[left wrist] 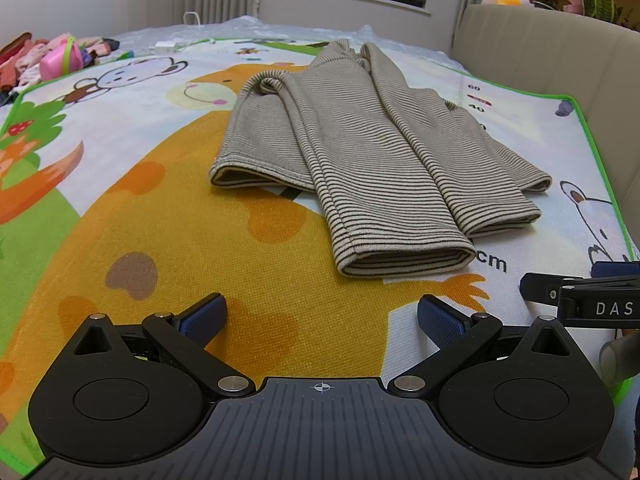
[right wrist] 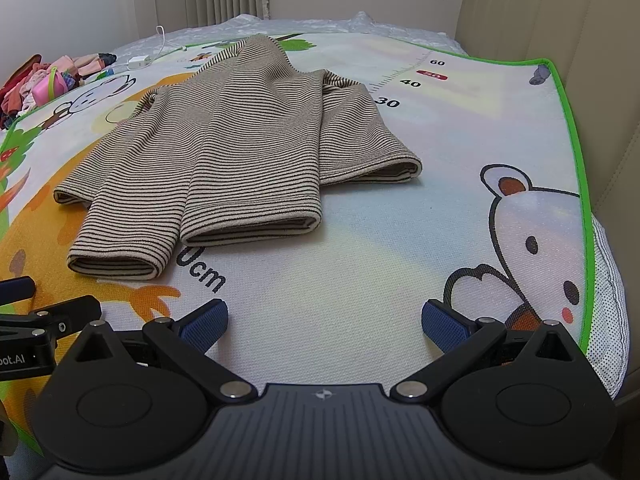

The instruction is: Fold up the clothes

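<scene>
While both claws hang low at the near edge of the mat (right wrist: pixel 320 280), neither holds anything: the left claw (left wrist: pixel 322 316) has its blue pads wide apart over the orange print, and the right claw (right wrist: pixel 324 318) is spread just as wide over pale bare mat. Each shows at the edge of the other's view, so they sit side by side, near one another.

Just beyond them lies the striped top (left wrist: pixel 360 152), flat on the mat, both sleeves already laid down its front so the cuffs (left wrist: pixel 404 258) point at the claws. The left cuff is the nearest part, a little ahead and right of the left claw; the hem (left wrist: pixel 256 176) sits farther back on either side.

The step in hand looks like the crosswise fold. To do it well, each claw should likely take a cuff together with the hem layer under it, pinching the full thickness, then lift both sides level and carry them far toward the collar so the sleeves do not slide off.

Room is good near and left, where the mat is open. On the right the mat's green border (right wrist: pixel 576 160) and a beige headboard (right wrist: pixel 540 20) stand close. Far left, a heap of clothes (left wrist: pixel 48 60) and a charger (right wrist: pixel 138 62) lie well apart from the top
</scene>
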Motion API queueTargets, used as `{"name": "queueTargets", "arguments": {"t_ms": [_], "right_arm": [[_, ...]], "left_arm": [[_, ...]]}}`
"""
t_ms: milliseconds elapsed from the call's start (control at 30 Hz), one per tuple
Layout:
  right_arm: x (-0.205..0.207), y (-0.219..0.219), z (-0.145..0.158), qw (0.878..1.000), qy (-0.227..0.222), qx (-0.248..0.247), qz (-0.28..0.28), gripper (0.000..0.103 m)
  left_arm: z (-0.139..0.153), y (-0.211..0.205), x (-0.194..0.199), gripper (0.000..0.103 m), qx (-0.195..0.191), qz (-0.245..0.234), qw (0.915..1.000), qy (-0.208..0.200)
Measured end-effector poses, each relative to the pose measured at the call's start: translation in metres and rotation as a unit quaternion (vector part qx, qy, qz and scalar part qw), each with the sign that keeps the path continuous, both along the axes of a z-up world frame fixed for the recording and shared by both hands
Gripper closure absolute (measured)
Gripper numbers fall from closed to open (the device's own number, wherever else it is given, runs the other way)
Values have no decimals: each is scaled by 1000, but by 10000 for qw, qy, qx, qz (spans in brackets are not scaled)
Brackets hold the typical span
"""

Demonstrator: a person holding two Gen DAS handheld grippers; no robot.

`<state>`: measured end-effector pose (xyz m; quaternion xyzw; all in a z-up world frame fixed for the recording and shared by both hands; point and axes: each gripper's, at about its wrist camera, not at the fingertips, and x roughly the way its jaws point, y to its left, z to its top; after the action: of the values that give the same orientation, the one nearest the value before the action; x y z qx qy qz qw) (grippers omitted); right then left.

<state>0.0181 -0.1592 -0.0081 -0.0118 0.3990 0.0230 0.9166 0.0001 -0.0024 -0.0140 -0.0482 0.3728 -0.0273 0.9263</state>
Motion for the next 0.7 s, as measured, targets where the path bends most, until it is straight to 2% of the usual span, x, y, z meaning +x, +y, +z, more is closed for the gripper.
{"name": "queueTargets", "arguments": {"t_ms": [700], "right_arm": [[-1, 2, 0, 10000, 2, -34, -14, 0]], "left_arm": [[-1, 0, 0, 0, -8, -21, 10000, 7]]}}
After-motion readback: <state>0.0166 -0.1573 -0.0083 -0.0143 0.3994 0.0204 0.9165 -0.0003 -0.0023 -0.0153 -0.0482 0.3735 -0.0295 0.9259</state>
